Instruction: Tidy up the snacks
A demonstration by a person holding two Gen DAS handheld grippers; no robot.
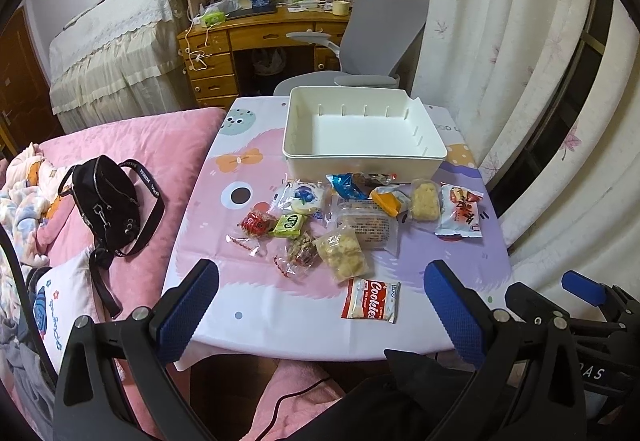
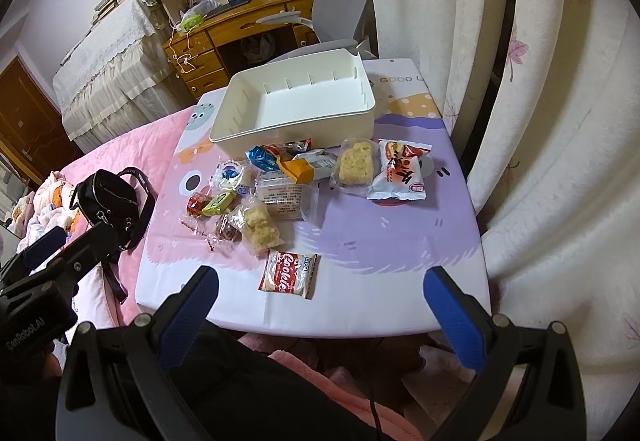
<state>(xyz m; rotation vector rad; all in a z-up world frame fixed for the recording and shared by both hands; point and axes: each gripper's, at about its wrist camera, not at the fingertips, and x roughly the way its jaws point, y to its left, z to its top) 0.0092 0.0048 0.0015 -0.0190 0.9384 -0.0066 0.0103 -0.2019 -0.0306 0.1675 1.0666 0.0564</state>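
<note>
Several wrapped snacks lie on a small table [image 1: 248, 305] with a pink and purple cartoon cloth. A red-white Cookies packet [image 1: 372, 300] [image 2: 289, 273] lies nearest me. Behind it are a clear bag of yellow puffs [image 1: 345, 252] [image 2: 260, 227], a white-red packet [image 1: 460, 216] [image 2: 400, 170] and an orange packet [image 1: 387, 200]. An empty white bin [image 1: 362, 157] [image 2: 296, 131] stands at the table's far side. My left gripper [image 1: 320, 305] and right gripper [image 2: 320, 305] are open and empty, above the table's near edge.
A black bag [image 1: 108, 205] lies on the pink bed [image 1: 168, 145] left of the table. A grey chair [image 1: 380, 33] and a wooden desk [image 1: 256, 33] stand behind. Curtains [image 1: 520, 81] hang close on the right. The right gripper's body also shows in the left wrist view [image 1: 588, 305].
</note>
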